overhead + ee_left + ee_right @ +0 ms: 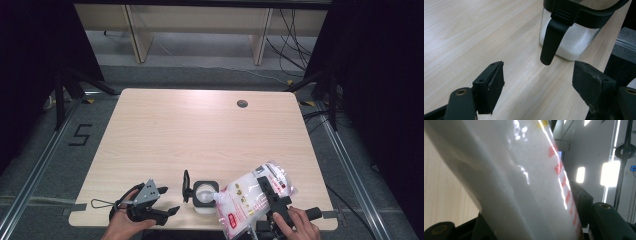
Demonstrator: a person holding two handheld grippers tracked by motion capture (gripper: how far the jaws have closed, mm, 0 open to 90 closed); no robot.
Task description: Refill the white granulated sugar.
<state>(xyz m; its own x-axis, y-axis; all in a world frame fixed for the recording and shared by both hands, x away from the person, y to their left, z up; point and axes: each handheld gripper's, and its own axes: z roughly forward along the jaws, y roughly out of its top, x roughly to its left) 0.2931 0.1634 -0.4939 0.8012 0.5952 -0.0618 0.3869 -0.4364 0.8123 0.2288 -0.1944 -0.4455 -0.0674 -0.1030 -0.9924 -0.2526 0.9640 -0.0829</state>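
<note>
A clear jar (204, 196) with a black rim stands near the table's front edge, its black lid (186, 186) flipped open to the left. White granules lie in the jar (571, 45). A clear bag (247, 197) of white granules with red print is tilted, its corner at the jar's mouth. My right gripper (262, 182) is shut on the bag (524, 175), which hides the space between its jaws (531, 220). My left gripper (169, 200) rests left of the jar, open and holding nothing (540, 75), with the jar's black tab (550, 40) just ahead of it.
The wooden table (200, 130) has a round cable hole (242, 103) at the back right. Both hands sit at the front edge. Beyond the table are pale shelving legs (135, 35), cables on the floor (295, 50) and a taped "5" (80, 135).
</note>
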